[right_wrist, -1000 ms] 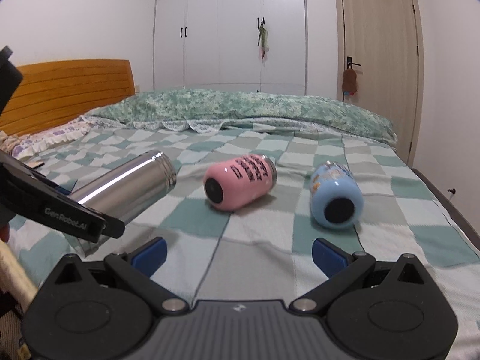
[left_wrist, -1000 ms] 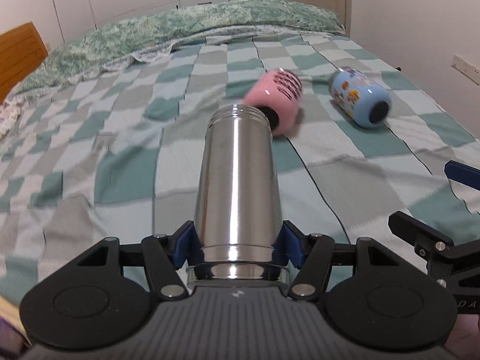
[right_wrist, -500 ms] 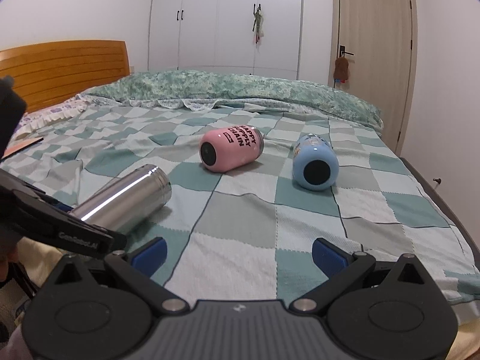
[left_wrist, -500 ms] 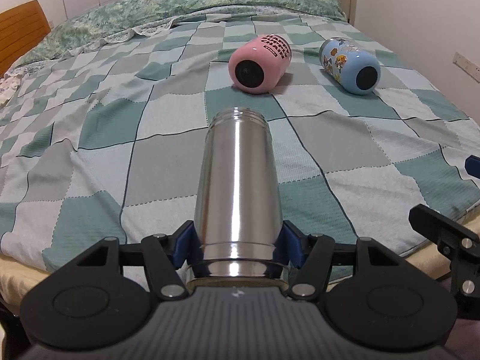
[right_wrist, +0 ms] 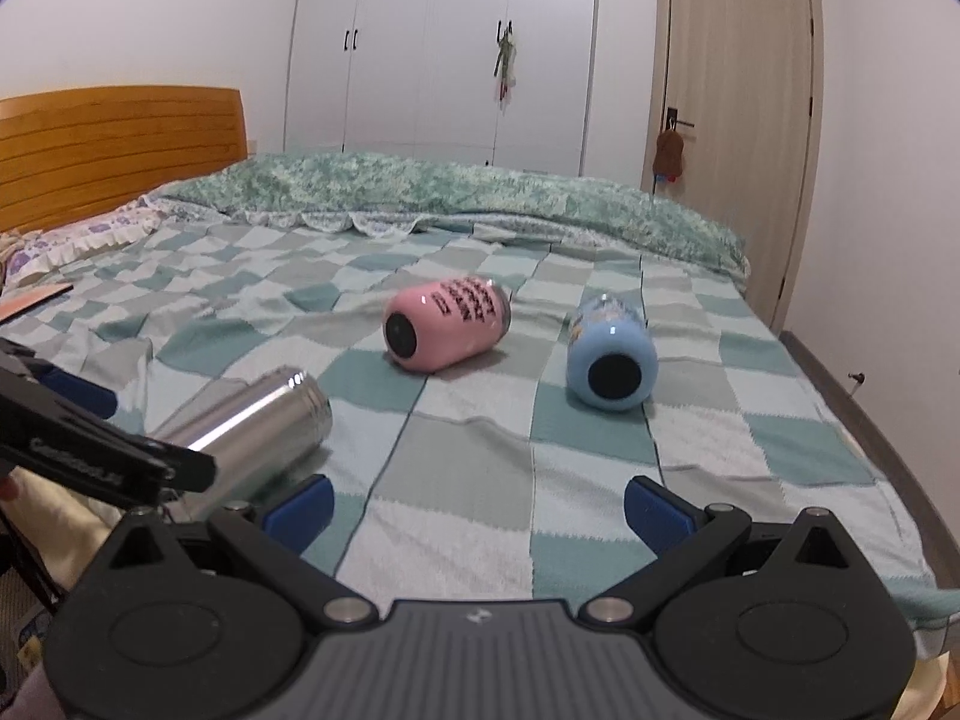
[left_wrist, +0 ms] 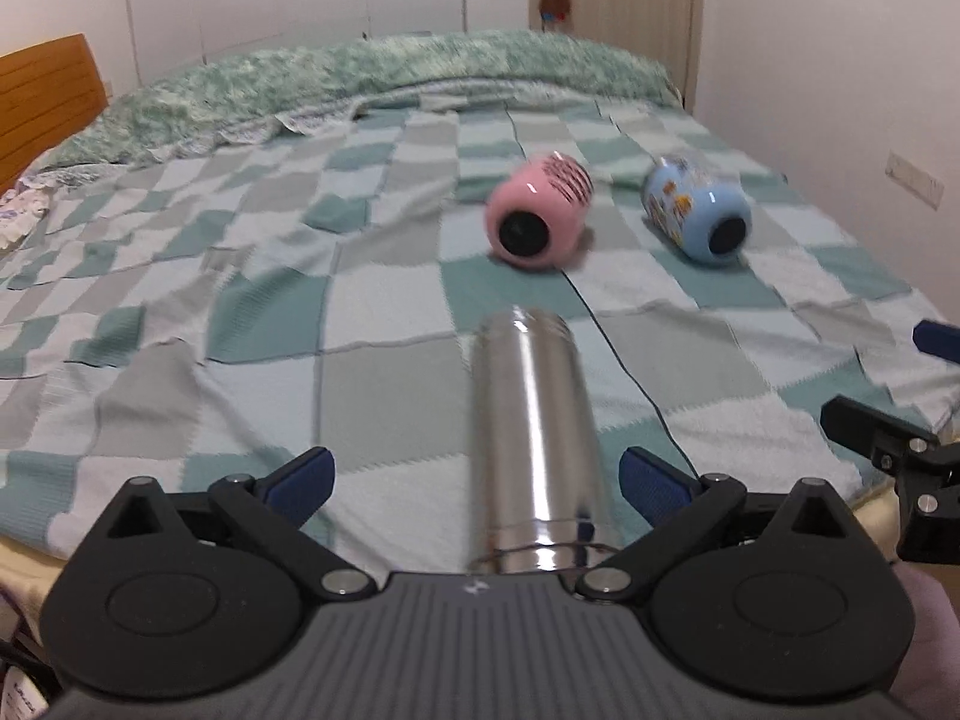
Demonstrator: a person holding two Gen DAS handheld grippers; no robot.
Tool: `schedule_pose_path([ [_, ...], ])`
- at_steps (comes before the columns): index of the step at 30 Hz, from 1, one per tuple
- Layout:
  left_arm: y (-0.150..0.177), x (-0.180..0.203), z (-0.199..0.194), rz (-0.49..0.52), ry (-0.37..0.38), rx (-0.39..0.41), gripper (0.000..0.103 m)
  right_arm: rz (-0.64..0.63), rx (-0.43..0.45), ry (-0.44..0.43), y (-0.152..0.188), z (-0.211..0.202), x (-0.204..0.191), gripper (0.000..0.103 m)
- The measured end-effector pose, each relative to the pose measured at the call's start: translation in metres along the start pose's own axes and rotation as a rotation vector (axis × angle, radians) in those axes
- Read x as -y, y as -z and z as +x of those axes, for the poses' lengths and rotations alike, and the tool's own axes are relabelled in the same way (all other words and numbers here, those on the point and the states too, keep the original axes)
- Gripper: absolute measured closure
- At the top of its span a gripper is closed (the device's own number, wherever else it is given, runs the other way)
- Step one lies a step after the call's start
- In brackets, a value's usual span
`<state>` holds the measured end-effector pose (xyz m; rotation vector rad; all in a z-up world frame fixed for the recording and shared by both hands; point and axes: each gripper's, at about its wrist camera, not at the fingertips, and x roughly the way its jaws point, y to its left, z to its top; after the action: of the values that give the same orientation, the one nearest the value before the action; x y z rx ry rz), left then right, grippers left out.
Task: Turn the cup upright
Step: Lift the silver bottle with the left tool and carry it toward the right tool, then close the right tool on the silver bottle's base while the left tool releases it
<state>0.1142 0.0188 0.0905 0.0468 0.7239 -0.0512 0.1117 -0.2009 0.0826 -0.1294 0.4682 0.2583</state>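
Observation:
A steel cup (left_wrist: 534, 438) lies on its side on the checked bedspread near the bed's front edge, its mouth pointing away from me. My left gripper (left_wrist: 477, 474) is open, its blue pads apart on either side of the cup without touching it. The cup also shows in the right wrist view (right_wrist: 252, 426), partly behind the left gripper's black arm. A pink cup (right_wrist: 447, 324) and a blue cup (right_wrist: 612, 360) lie on their sides further up the bed. My right gripper (right_wrist: 477, 504) is open and empty, to the right of the steel cup.
The bed's checked blanket (right_wrist: 540, 480) has a green pillow cover (right_wrist: 480, 192) at the far end. A wooden headboard (right_wrist: 120, 144) stands at the left, wardrobe doors and a room door behind. The bed's front edge is just below both grippers.
My left gripper was shut on the steel cup and has opened wide. The cup now lies loose between the jaws. Both views have tilted up slightly.

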Motion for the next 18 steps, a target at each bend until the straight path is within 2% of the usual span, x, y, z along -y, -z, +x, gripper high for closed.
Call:
schedule_pose_path([
  [8, -0.009, -0.048, -0.023, -0.027, -0.032, 0.078, 0.0, -0.053, -0.016, -0.021, -0.016, 0.007, -0.032, 0.0],
  [18, 0.004, -0.105, -0.014, -0.053, -0.085, 0.112, 0.0, -0.057, -0.076, -0.063, -0.034, 0.039, -0.089, 0.0],
])
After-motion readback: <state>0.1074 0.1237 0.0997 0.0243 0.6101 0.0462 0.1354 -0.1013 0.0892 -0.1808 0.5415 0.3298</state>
